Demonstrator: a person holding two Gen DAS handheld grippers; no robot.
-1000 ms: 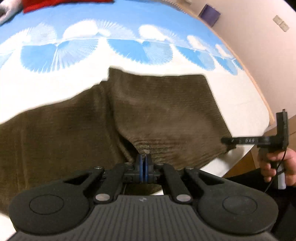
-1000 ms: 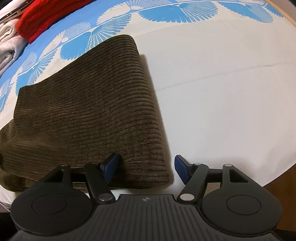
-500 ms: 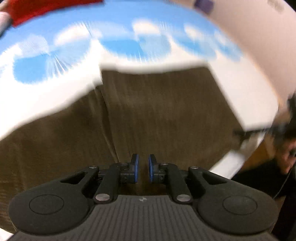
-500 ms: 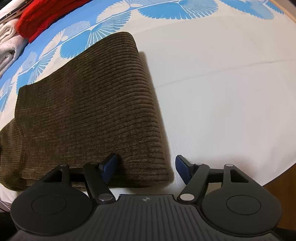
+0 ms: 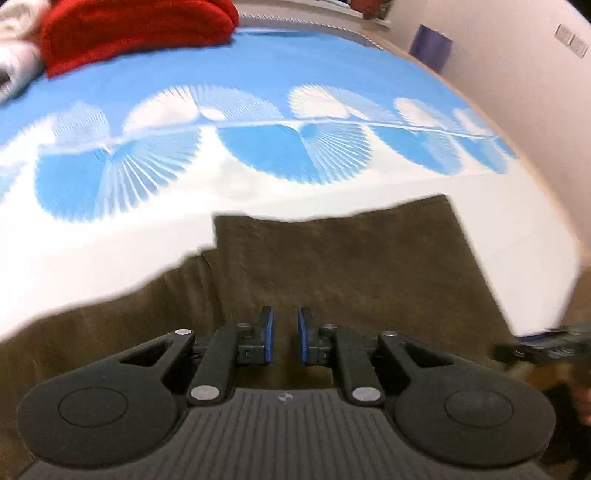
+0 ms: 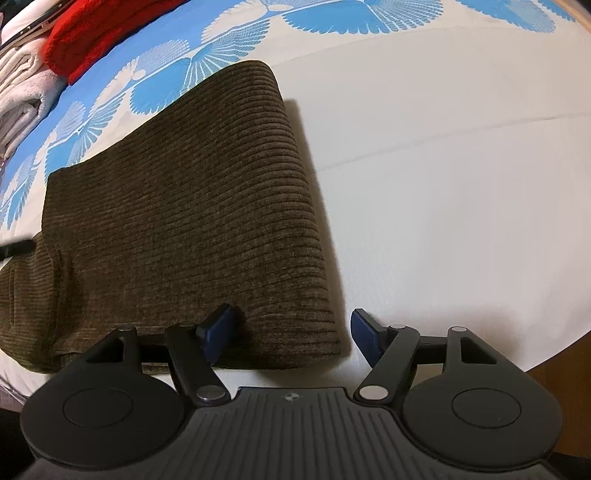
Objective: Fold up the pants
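The brown corduroy pants (image 5: 332, 266) lie folded on the bed, and also fill the left of the right wrist view (image 6: 177, 206). My left gripper (image 5: 285, 334) is open a little and empty, just above the pants near their front edge. My right gripper (image 6: 291, 328) is wide open at the pants' near right corner: its left finger (image 6: 218, 325) rests on the cloth, its right finger (image 6: 364, 332) is over the bare sheet. The right gripper also shows blurred at the right edge of the left wrist view (image 5: 543, 347).
The bed sheet (image 5: 258, 192) is white near me with blue fan patterns farther back. A red blanket (image 5: 136, 29) and folded white linen (image 6: 22, 99) lie at the far left. The bed's wooden edge (image 6: 561, 354) runs close on the right, by a pink wall.
My left gripper has let go of the pants, opened a little and lifted back. The right gripper has stayed open at the corner, barely moving.
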